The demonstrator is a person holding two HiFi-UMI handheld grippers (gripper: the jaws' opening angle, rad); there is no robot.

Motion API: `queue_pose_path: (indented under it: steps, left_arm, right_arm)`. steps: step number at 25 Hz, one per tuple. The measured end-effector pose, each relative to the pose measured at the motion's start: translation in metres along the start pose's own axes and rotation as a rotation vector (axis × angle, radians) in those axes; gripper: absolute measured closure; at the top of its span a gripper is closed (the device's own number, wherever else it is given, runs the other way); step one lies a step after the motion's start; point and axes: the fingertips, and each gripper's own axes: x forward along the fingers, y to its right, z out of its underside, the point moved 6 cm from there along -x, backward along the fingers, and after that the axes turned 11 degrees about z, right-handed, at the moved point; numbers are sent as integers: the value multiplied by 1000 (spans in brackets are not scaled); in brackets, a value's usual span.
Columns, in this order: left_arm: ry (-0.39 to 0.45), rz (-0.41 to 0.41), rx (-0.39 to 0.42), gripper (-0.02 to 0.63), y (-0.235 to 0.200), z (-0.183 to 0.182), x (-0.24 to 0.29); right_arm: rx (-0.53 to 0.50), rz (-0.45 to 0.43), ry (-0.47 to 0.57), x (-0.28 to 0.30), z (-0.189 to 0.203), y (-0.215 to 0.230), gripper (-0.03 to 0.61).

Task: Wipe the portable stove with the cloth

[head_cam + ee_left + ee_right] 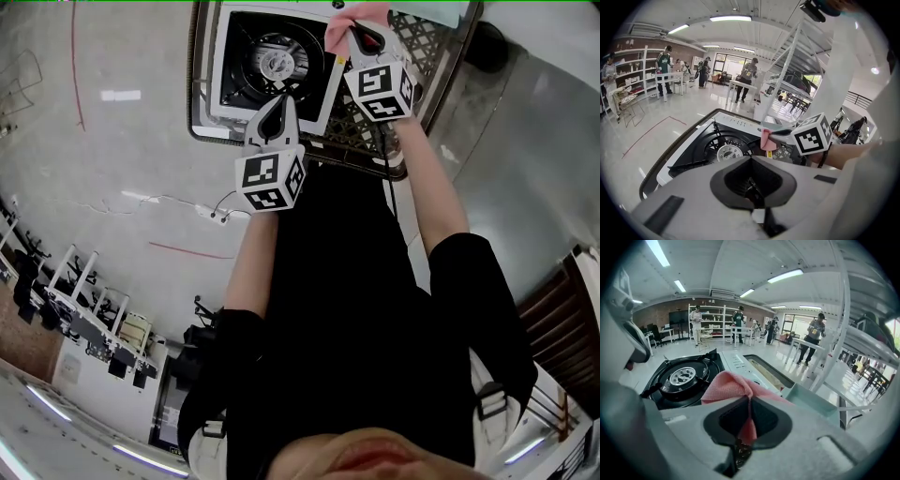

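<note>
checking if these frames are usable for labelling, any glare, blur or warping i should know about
Head view: heavy fisheye bending, a light reflection on the glossy floor, portable stove sharp. Left gripper view: black vignette in the corners, ceiling strip light blown out. Right gripper view: pink cloth in the right claw crisp enough to show its weave, with straight lines curving towards the edges.

Left hand-held gripper (pixel 275 106) held out, jaws together; right hand-held gripper (pixel 362 34) clamps cloth (pixel 725 384).
</note>
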Motion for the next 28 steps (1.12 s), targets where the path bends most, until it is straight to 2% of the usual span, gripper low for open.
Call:
queue_pose_path:
  steps: [7,14,20,28]
  left_arm:
    - [3,-6,-5,615,-4,-2,0]
    - [6,-20,-13,615,-9,-5,-1]
    - [4,-23,-16,615,-10,-5,1]
    - [3,-26,-23,615,-8,-3,2]
  right_arm:
    - [-24,-10,4,0,0,0,560]
    - [26,-27,0,4,-4,7,560]
    - [65,-22,-17,14,-11,16,560]
    - [50,9,-32,29,-19,33,560]
